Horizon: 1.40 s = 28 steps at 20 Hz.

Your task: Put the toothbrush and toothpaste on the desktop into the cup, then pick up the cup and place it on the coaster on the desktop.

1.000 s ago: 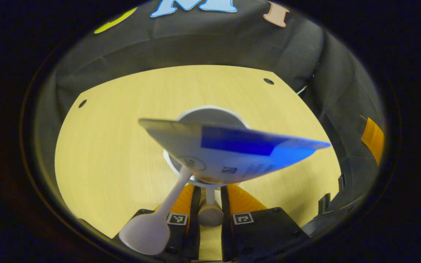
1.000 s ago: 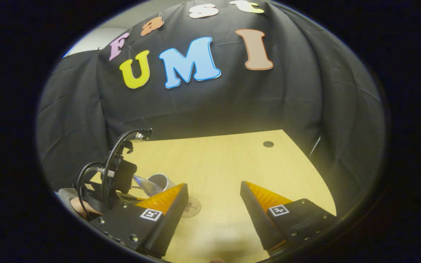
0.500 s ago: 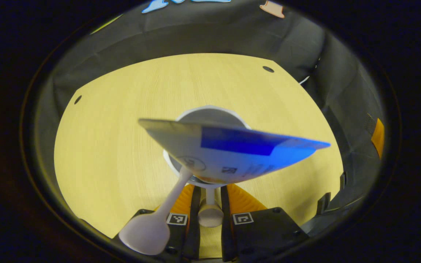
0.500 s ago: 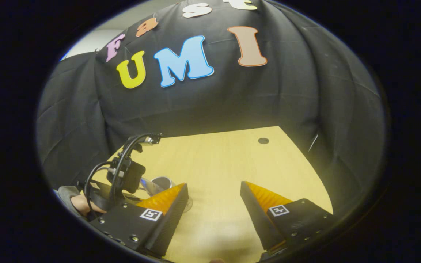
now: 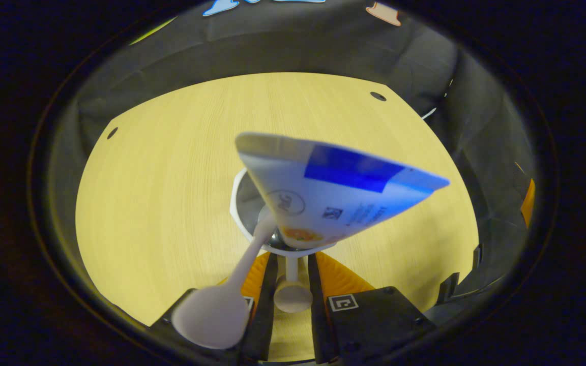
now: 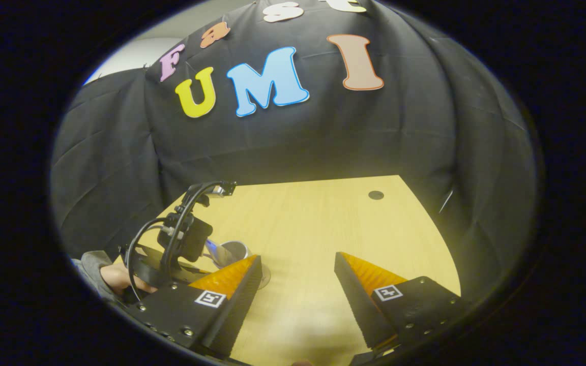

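My left gripper (image 5: 291,267) is shut on the handle of a white cup (image 5: 238,213), held over the wooden table. A white and blue toothpaste tube (image 5: 333,193) stands tilted in the cup. A white toothbrush (image 5: 211,315) leans out of it toward the camera. In the right gripper view the cup (image 6: 236,250) sits at the left behind one finger, with the left gripper's body (image 6: 183,239) and a hand (image 6: 117,278) beside it. The edge of a clear round coaster (image 6: 264,274) peeks out just right of the cup. My right gripper (image 6: 297,267) is open with nothing between its fingers.
The light wooden table (image 6: 313,223) ends at the black cloth wall on the far and right sides. Small dark holes (image 5: 378,96) (image 5: 112,133) mark its far corners. A cable (image 6: 140,244) loops off the left gripper.
The toothpaste tube has tipped more upright in the cup. In the right gripper view, the left gripper and cup have shifted right, toward the coaster. The right gripper stays open.
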Motion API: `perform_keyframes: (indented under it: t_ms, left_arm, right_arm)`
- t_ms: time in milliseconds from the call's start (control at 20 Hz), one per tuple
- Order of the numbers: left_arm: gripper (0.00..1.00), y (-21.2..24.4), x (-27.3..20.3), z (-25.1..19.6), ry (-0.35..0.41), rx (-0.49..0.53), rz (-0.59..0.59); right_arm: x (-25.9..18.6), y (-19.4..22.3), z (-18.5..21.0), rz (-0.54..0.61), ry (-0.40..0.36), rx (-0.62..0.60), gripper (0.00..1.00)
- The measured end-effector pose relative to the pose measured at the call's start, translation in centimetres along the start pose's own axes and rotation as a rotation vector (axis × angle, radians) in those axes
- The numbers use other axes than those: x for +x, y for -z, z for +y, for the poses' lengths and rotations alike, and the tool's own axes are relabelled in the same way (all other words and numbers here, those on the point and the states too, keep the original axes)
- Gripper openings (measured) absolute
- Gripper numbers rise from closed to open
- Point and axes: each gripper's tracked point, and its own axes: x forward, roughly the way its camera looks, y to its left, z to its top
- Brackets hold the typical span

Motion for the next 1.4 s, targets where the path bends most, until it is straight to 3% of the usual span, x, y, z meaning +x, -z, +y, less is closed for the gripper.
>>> perform_keyframes:
  t_ms: [50,300,450,600,1000,1050,1100,1400]
  left_arm:
    - [0.36,-0.1,-0.2,-0.1,0.006,-0.002,-0.012]
    - [0.57,-1.0,-2.8,-1.3,0.061,0.012,-0.117]
    - [0.82,-1.5,-5.1,-1.3,0.077,0.01,-0.198]
    - [0.97,-2.6,-7.8,-1.1,0.084,0.003,-0.306]
    - [0.94,-6.0,-15.1,2.4,0.065,-0.02,-0.651]
    - [0.94,-6.6,-16.3,2.9,0.06,-0.021,-0.689]
    - [0.94,-7.1,-17.5,3.3,0.056,-0.019,-0.725]
    - [0.92,-7.7,-21.8,4.7,0.031,0.036,-0.884]
  right_arm:
    - [-0.1,-0.1,0.2,-0.002,-0.002,0.0,0.91]
    - [-0.2,-1.0,1.1,-0.034,0.008,-0.017,0.9]
    - [-0.7,-1.5,2.0,-0.049,0.019,-0.025,0.9]
    - [-1.0,-1.8,2.8,-0.066,0.038,-0.042,0.9]
    - [-2.3,-4.0,5.4,-0.164,0.097,-0.08,0.91]
    - [-2.6,-4.4,5.8,-0.181,0.106,-0.087,0.82]
    - [-2.7,-4.7,6.1,-0.197,0.118,-0.097,0.9]
    - [-4.0,-6.3,7.7,-0.273,0.176,-0.114,0.9]
